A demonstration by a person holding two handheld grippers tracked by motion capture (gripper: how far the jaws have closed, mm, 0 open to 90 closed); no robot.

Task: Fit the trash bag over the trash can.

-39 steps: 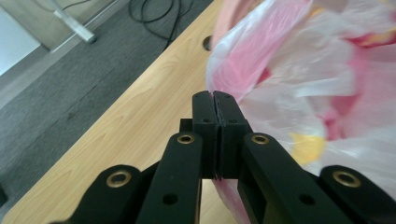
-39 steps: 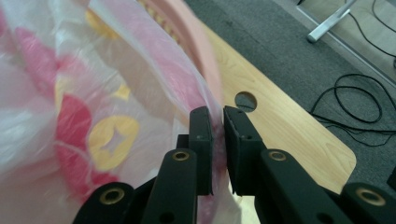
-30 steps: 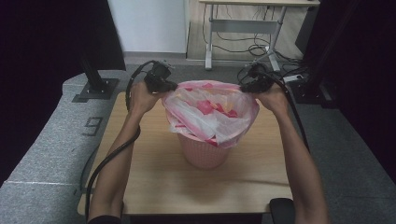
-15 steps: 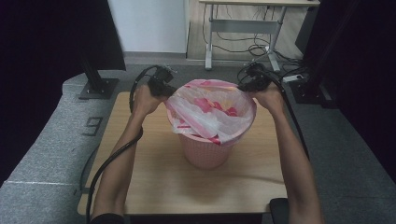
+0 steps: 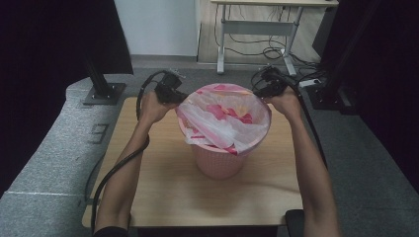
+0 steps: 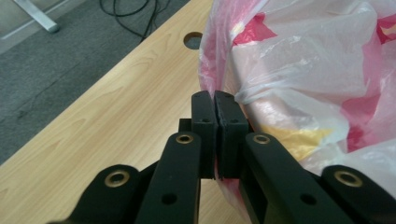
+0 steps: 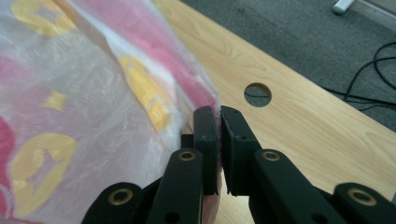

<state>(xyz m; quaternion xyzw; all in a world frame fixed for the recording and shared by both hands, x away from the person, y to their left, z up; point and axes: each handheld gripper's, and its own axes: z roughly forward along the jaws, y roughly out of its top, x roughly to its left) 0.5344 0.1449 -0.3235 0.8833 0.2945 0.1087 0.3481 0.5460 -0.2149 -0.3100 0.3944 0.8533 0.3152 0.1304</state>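
A pink bin stands in the middle of the wooden table. A thin bag, printed pink, white and yellow, lines it and spills over its rim. My left gripper is at the rim's left side. In the left gripper view its jaws are shut on the bag's edge, with the bag bulging to their right. My right gripper is at the rim's far right. The right gripper view shows its jaws pinched on the pink edge of the bag.
The table has a round cable hole near each gripper. A grey padded ledge borders the table's left side and holds a black stand base. A desk frame with loose cables stands on the carpet behind.
Both hands have sunk very slightly toward the bin's rim, still holding the bag's edge. The bag's mouth now lies a little flatter over the bin.
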